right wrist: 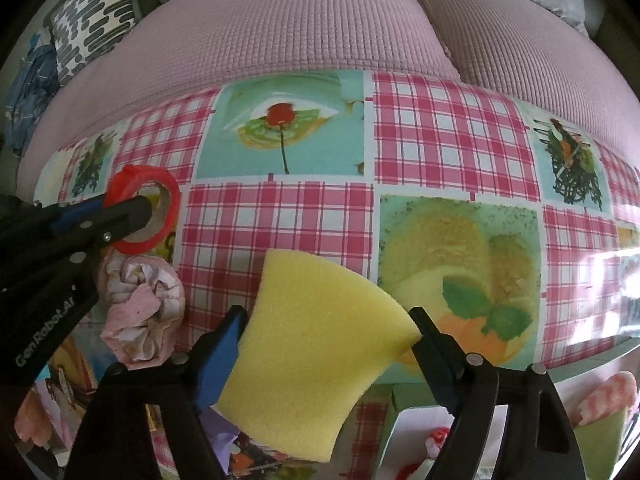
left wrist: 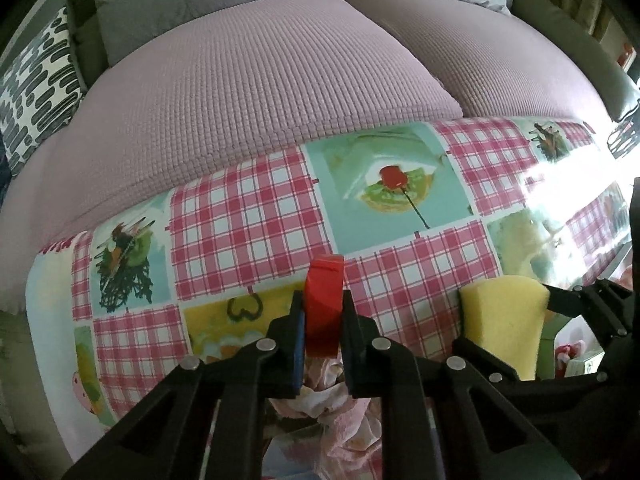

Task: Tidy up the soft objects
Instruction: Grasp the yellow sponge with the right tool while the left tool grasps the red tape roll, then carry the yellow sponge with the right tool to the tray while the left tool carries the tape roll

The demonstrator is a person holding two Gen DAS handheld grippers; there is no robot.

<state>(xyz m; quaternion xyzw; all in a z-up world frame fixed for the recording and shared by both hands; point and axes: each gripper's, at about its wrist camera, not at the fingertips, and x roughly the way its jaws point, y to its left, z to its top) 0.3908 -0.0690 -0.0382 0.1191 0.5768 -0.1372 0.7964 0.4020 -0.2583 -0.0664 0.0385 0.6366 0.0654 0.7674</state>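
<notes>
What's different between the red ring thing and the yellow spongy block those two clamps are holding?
The red tape roll is a ring with a hole through its middle; the yellow sponge is a solid, porous slab. The roll looks smooth and glossy, the sponge matte. The left gripper pinches the narrow roll with its jaws nearly shut, while the right gripper spans the wide sponge, which bows between its jaws. Both are gripped above the patterned tablecloth.
</notes>
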